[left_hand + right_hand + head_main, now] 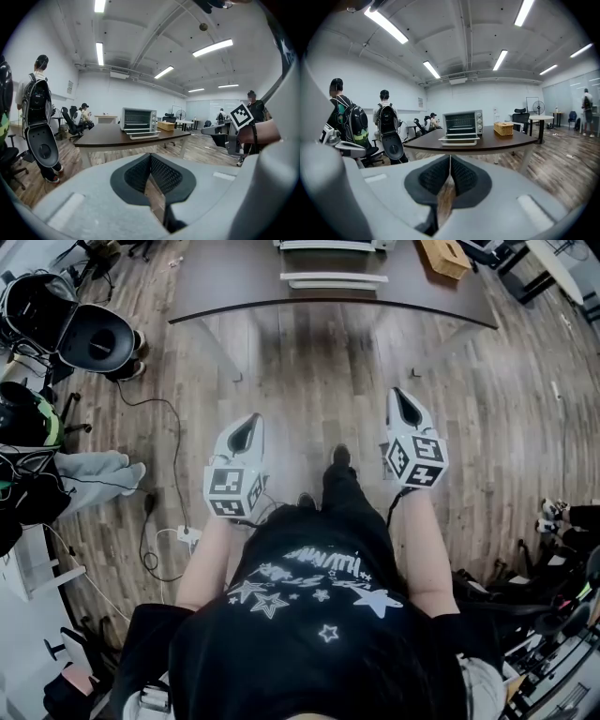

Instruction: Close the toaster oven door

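Note:
The silver toaster oven (462, 123) stands on a dark brown table (501, 140), a few steps ahead of me. Its door (458, 140) hangs down flat and open toward me. In the head view only the open door (333, 279) and the oven's front edge (328, 245) show at the top. My left gripper (246, 429) and right gripper (405, 407) are both held above the wooden floor, short of the table. The left gripper (150, 157) is shut with nothing in it, as is the right gripper (450, 159).
A wicker box (503, 128) sits on the table right of the oven. People with backpacks (344, 124) and office chairs (89, 334) are at the left. Cables and a power strip (187, 535) lie on the floor by my left side. More chairs (553, 596) crowd the right.

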`<state>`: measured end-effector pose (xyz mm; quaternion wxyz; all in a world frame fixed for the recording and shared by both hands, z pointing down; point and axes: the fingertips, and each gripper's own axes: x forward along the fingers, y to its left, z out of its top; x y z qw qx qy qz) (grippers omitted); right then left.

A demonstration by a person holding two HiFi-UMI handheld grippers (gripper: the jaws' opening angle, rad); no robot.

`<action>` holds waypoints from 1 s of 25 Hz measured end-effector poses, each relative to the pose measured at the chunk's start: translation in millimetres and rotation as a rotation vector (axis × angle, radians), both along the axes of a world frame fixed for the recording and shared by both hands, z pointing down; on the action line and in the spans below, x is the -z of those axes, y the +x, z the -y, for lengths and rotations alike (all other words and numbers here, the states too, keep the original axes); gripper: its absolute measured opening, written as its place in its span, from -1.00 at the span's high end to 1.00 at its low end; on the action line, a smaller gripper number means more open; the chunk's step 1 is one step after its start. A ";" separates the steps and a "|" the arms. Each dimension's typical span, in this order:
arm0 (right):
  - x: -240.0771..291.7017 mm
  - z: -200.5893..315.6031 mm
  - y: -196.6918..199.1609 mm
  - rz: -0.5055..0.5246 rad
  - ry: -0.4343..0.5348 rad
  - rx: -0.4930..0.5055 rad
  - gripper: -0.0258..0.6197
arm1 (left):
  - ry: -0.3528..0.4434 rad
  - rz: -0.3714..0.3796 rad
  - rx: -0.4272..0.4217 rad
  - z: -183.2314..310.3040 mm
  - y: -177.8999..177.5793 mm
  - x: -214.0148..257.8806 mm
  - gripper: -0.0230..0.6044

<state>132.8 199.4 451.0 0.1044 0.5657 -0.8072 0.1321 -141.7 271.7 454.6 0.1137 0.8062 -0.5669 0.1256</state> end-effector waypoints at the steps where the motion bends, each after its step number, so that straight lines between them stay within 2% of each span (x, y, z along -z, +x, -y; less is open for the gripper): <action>1: 2.9 1.4 2.1 0.010 0.011 -0.007 0.89 | 0.003 0.000 -0.003 2.0 1.1 1.4 0.90; 3: 6.7 5.1 6.7 0.032 0.027 -0.015 0.86 | 0.003 -0.002 -0.004 6.3 4.5 2.5 0.90; 5: 4.2 11.2 9.7 0.034 0.017 -0.009 0.53 | 0.000 -0.005 -0.004 11.9 8.7 1.5 0.90; 7: -2.6 20.3 11.1 0.034 -0.007 -0.001 0.30 | -0.007 -0.006 -0.006 18.5 12.9 -1.7 0.90; 10: -14.3 38.3 14.6 0.056 -0.042 -0.004 0.11 | -0.024 0.003 -0.008 32.4 17.8 -8.7 0.90; 17: -32.4 116.2 25.7 0.081 -0.088 -0.002 0.07 | -0.037 0.021 0.040 100.4 20.1 -11.4 0.90; 25: -40.1 239.7 36.6 0.072 -0.105 0.027 0.07 | -0.019 0.056 0.096 214.0 23.7 -2.0 0.90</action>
